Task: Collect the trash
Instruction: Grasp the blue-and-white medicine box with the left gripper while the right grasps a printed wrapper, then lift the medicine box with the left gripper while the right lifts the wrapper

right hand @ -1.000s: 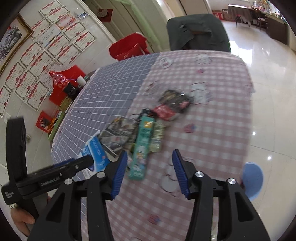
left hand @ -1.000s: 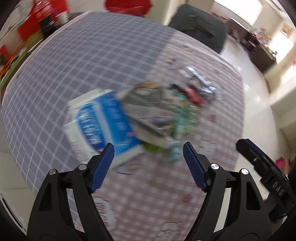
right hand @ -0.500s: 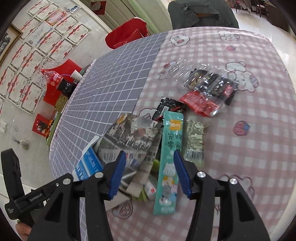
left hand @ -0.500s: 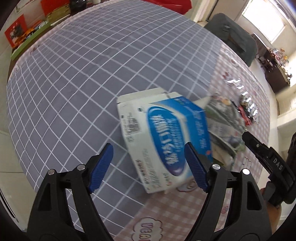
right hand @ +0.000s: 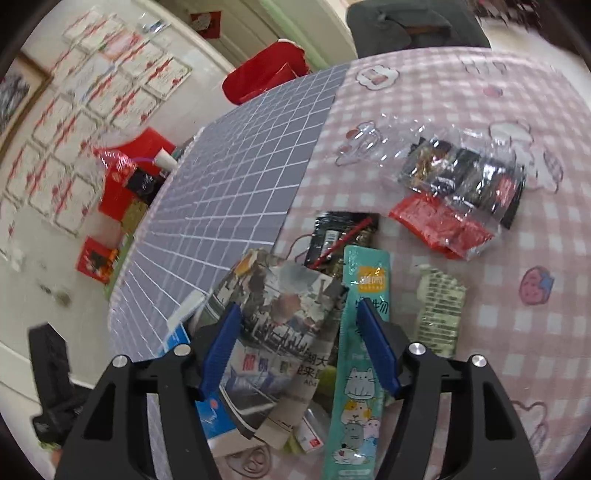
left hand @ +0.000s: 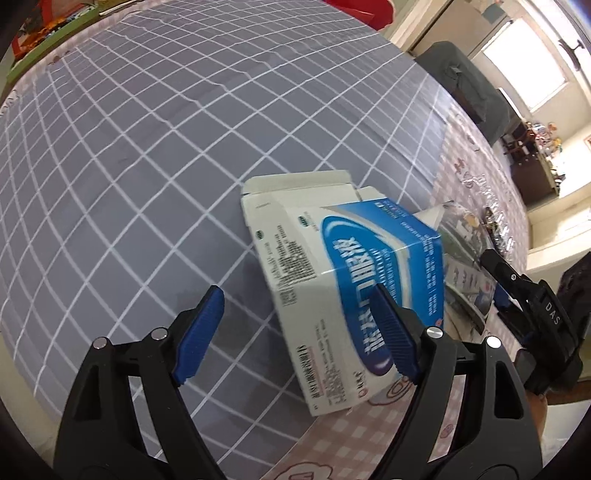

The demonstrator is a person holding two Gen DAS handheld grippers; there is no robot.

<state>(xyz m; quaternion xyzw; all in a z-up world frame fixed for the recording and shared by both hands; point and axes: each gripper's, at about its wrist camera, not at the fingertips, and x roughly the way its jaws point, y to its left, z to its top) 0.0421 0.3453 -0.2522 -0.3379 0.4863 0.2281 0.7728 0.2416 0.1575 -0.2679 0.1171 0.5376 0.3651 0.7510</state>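
A blue and white carton (left hand: 354, 280) lies on its side where the grey grid cloth (left hand: 155, 155) meets the pink check cloth (right hand: 498, 332). My left gripper (left hand: 299, 328) hangs open just above the carton's near end, its right finger in front of the blue face. A folded newspaper (right hand: 280, 325) covers part of the carton (right hand: 210, 410). My right gripper (right hand: 299, 347) hovers over the paper, jaws opening, pads not touching it. Beside the paper lie a teal cat-print sachet (right hand: 358, 373), a pale green wrapper (right hand: 439, 314), a black packet (right hand: 340, 232), a red wrapper (right hand: 439, 225) and a clear bag of dark sachets (right hand: 465, 173).
The table is round; its near edge runs just below both grippers. A dark green chair (right hand: 417, 22) and a red bag (right hand: 266, 74) stand beyond the far side. Red boxes (right hand: 129, 177) sit by the wall on the left. The grey cloth bears nothing but the carton.
Both grippers have come down closer to the table. The left one swung from over the pile to over the carton. The right one's jaws have widened above the newspaper.
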